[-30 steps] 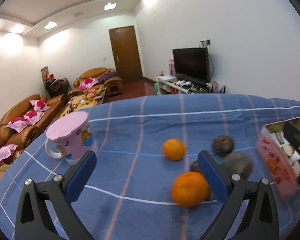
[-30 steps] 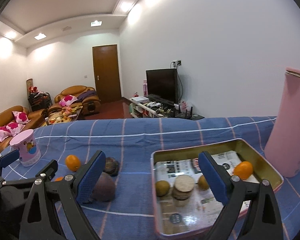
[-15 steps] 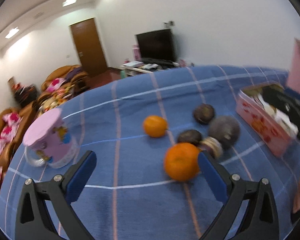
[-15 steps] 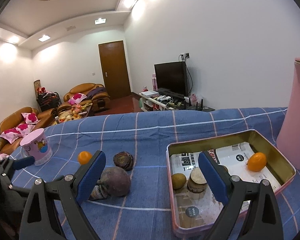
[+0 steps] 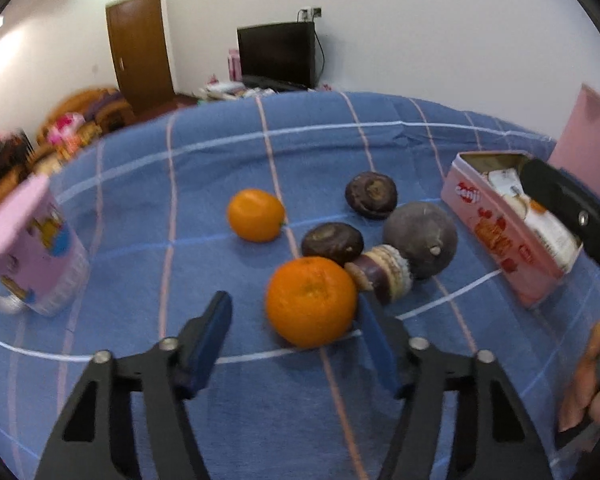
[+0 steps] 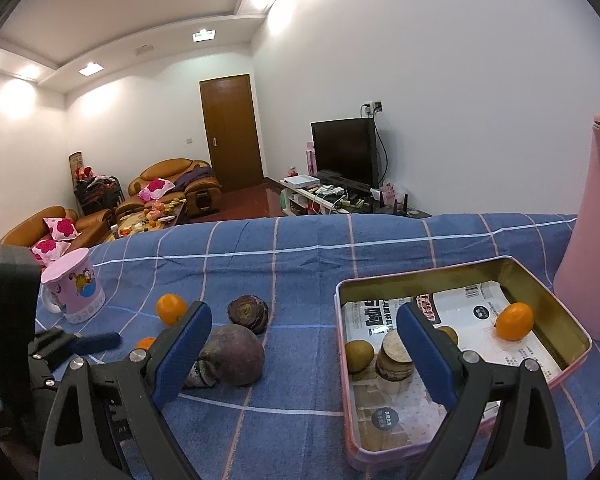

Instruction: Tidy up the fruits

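In the left wrist view a large orange (image 5: 311, 301) lies on the blue checked cloth between the tips of my open left gripper (image 5: 296, 332). Behind it lie a small orange (image 5: 255, 215), two dark wrinkled fruits (image 5: 332, 241) (image 5: 371, 195), a round purple fruit (image 5: 420, 234) and a sliced piece (image 5: 384, 276). The pink tin (image 5: 500, 236) stands at the right. In the right wrist view my right gripper (image 6: 304, 348) is open and empty above the tin's (image 6: 548, 284) left edge. The tin holds a small orange (image 6: 514, 321), a brown fruit (image 6: 359, 356) and a stack of slices (image 6: 394, 356).
A pink cartoon mug (image 5: 28, 252) stands at the left, also in the right wrist view (image 6: 74, 286). A tall pink flask (image 6: 588, 236) stands right of the tin. The table's far edge drops off toward a living room with sofas and a TV.
My left gripper has tilted down and moved in on the large orange, its fingers narrowing around it. My right gripper has drifted a little to the left.
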`<state>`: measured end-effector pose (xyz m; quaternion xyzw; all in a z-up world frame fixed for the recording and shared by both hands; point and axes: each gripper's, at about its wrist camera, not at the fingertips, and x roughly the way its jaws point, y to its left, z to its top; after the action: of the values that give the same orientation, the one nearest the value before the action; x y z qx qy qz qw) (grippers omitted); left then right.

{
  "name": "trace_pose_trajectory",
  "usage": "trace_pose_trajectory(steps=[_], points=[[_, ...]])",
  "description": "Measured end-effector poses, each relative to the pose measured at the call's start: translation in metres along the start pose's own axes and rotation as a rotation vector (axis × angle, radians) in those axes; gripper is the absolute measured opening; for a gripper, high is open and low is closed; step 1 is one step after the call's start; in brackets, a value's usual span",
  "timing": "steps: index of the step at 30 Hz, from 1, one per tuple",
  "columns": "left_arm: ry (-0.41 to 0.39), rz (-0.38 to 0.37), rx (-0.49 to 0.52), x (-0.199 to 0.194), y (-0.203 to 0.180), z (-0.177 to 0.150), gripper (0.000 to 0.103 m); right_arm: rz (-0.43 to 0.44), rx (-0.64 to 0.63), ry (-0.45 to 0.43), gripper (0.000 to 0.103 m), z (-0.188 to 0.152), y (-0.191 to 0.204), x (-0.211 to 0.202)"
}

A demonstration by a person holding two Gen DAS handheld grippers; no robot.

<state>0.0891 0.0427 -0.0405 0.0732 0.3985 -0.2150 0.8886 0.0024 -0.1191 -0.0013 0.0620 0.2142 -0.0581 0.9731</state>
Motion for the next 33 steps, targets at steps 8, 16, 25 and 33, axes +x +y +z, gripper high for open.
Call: trace_pose_trajectory(steps=[8, 16, 25, 33], points=[[0.036, -0.03, -0.125, 0.009, 0.014, -0.001, 0.049, 0.004, -0.004, 0.014, 0.095, 0.0, 0.001, 0.003], [0.014, 0.052, -0.146, 0.006, 0.013, 0.0, 0.047, 0.022, -0.023, 0.026, 0.09, -0.001, 0.005, 0.004], [-0.243, 0.282, -0.312, -0.043, 0.046, -0.004, 0.047, 0.116, -0.064, 0.084, 0.077, -0.003, 0.022, 0.014], [-0.238, 0.304, -0.305, -0.044, 0.051, -0.004, 0.047, 0.093, -0.161, 0.242, 0.054, -0.005, 0.055, 0.054]])
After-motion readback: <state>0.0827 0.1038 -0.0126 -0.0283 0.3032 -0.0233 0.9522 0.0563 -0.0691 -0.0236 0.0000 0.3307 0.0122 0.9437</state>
